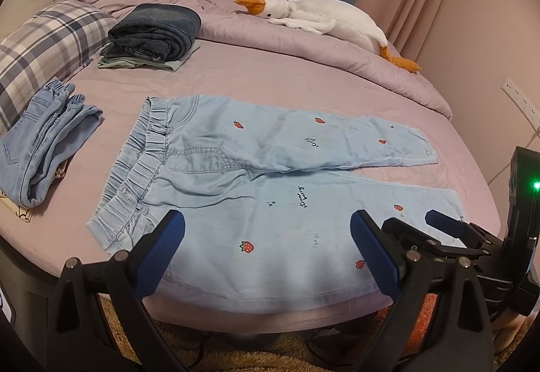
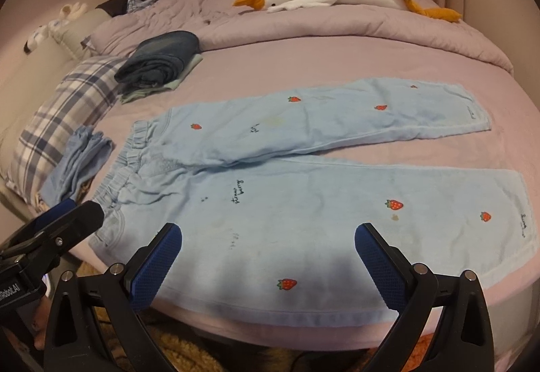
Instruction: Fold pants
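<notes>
Both grippers, left gripper and right gripper, hang wide apart and empty just over the near leg of the strawberry pants. The pants lie spread flat on the bed, legs splayed, so no fold's been made yet.

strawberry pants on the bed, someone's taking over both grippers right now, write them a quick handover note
Left gripper: open, empty, hovering over the near leg by the waistband.
Right gripper: open, empty, over the same leg nearer the hem.
Strawberry pants: flat on the bed, legs spread, waistband to the left.
Done: folded light jeans and a dark jeans stack lie to the left.
Left: every fold on this pair.
</notes>
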### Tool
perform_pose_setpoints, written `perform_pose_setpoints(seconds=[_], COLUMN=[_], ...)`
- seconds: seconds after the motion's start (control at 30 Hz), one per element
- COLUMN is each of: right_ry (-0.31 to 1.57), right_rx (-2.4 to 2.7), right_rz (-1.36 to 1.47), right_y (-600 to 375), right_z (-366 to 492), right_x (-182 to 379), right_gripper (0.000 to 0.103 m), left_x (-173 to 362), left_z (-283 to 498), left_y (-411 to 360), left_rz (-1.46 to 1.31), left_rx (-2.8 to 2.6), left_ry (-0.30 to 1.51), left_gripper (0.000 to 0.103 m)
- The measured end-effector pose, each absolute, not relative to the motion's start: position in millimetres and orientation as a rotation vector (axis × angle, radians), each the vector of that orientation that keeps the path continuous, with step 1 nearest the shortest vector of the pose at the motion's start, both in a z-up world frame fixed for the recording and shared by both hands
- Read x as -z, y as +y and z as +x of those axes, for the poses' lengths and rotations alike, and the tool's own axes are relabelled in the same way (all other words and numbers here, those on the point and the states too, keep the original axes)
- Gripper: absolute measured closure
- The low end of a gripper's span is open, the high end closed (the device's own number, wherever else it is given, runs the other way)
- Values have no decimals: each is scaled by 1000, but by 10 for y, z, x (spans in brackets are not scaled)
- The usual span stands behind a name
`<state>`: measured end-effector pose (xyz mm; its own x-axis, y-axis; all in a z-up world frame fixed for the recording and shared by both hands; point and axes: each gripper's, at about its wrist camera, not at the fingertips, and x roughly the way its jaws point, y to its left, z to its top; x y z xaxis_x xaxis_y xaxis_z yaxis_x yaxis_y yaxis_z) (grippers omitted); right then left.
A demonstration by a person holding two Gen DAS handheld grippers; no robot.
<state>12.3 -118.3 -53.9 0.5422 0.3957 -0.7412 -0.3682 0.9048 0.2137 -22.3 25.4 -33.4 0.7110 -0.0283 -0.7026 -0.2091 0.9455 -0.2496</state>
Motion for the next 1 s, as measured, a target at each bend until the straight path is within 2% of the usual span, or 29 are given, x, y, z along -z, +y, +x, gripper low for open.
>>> perform_pose_setpoints(seconds=[1.0], right_ry=[905], right_rx=[-428], right_rz=[56], right_y=[-1266], right_z=[170], right_x=[595], right_gripper=[1], left_x=[360], left_z=[-173], left_y=[209], left_rz=[-319], left_rx=[-94], left_ry=[791], left_gripper=[8])
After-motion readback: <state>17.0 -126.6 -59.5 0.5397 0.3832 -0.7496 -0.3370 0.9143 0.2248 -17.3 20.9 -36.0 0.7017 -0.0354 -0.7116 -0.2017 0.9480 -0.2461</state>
